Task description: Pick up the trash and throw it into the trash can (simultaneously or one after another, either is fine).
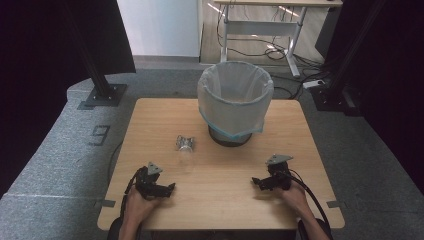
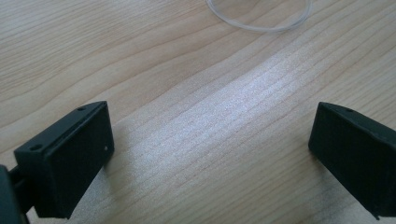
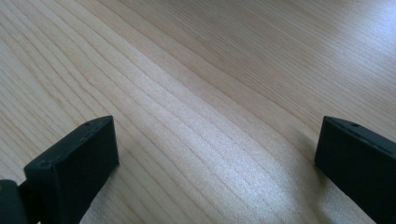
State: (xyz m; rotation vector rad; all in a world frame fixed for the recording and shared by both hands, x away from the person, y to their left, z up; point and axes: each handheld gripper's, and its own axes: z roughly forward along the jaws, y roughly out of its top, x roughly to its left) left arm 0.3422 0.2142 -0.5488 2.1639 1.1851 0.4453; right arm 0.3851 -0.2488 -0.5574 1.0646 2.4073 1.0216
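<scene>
Both the left gripper (image 1: 159,188) and right gripper (image 1: 269,181) sit wide apart, holding nothing. Clear plastic bottle (image 1: 185,151) lies around 1 o'clock from the left one, near the lined bin (image 1: 235,102). Looks light, slippery and crushable, so I'd pinch it gently across the body.

Wooden table (image 1: 215,185) bears a lined bin (image 1: 235,102) and clear bottle (image 1: 185,150)
</scene>
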